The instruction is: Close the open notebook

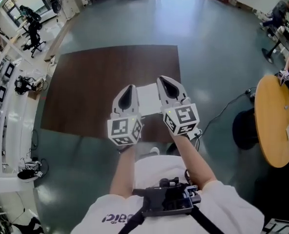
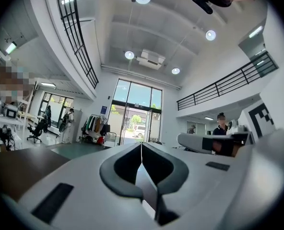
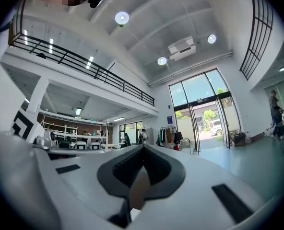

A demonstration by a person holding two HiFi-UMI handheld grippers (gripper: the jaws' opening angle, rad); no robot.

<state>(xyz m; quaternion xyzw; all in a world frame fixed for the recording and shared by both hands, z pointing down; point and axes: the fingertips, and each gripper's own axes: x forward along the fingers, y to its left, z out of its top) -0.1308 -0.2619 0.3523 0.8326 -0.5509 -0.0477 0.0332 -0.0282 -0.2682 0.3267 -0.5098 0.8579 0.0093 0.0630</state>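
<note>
A white notebook [image 1: 147, 99] lies on the dark brown table [image 1: 86, 91], near its front right part. Both grippers hang over it and hide much of it, so I cannot tell whether its cover lies open or closed. My left gripper [image 1: 128, 89] covers the notebook's left edge; its jaws meet with nothing between them [image 2: 141, 148]. My right gripper [image 1: 167, 81] hangs over the right edge, jaws also together and empty [image 3: 143, 150]. Both gripper views look level across the hall and show no notebook.
A round wooden table [image 1: 277, 126] and a black stool [image 1: 245, 128] stand at the right, with a cable [image 1: 222, 108] on the floor. Office chairs [image 1: 33, 33] and desks line the left wall. People stand far off at the upper right.
</note>
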